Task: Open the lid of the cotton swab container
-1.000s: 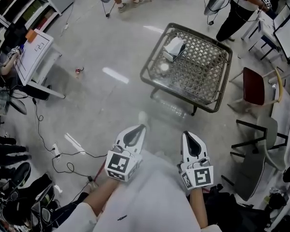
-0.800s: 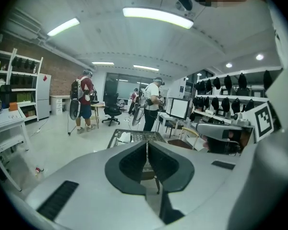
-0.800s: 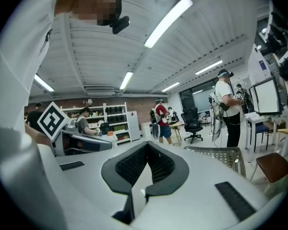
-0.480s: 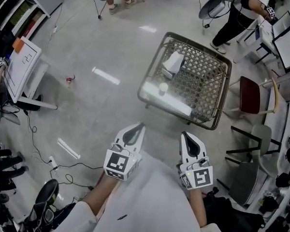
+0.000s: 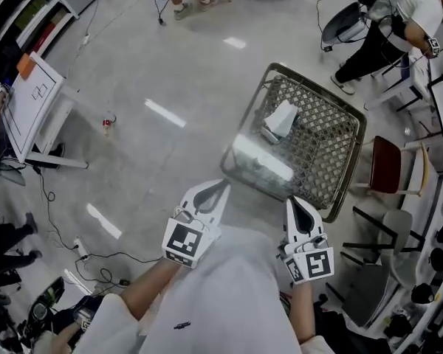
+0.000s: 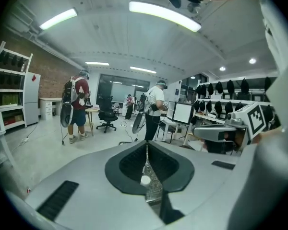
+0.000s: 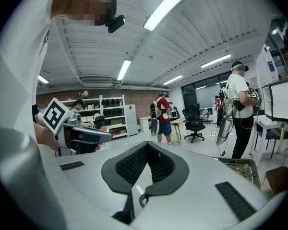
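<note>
Left gripper, right gripper pressed closed, empty. Jaws to be parted once cotton swab container, ahead of fingertips, is neared.

I wear a white short-sleeved shirt with a small dark mark on the front. My left gripper and right gripper are pale grey shells lined with black ribbed pads (teardrop-shaped from above). Each carries a white marker cube printed with black squares.
</note>
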`<state>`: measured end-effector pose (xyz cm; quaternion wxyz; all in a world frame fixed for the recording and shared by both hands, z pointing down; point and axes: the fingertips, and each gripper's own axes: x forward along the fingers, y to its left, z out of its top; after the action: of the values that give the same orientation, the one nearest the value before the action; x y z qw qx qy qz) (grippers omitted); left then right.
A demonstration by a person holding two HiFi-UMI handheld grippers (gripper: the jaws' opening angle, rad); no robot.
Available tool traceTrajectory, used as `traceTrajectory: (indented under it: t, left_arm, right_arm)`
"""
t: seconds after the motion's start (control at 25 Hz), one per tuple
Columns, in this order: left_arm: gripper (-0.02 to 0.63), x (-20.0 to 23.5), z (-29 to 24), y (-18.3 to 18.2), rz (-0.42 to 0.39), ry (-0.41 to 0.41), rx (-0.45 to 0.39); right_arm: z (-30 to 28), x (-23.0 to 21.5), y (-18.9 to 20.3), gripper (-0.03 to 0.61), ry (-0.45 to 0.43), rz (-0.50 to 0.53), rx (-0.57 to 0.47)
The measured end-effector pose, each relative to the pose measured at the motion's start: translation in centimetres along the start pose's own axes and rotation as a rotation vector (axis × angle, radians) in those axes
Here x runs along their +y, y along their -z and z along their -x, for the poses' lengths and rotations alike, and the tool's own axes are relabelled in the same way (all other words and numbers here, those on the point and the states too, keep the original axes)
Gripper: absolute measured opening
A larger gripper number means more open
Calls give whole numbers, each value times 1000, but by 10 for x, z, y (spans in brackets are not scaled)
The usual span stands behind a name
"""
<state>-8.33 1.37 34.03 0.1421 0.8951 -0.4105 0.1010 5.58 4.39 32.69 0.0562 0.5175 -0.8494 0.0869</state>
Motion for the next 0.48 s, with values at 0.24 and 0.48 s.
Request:
traceTrajectory:
  t: [0.24, 0.48]
  left_arm:
    - [9, 6, -20, -3, 21, -25, 26]
    - [9, -5, -37, -2, 20, -29, 48]
  right_arm:
    - [-20, -22, 7, 0, -12, -2, 57]
    - [-25, -48, 8, 0, -16, -22, 76]
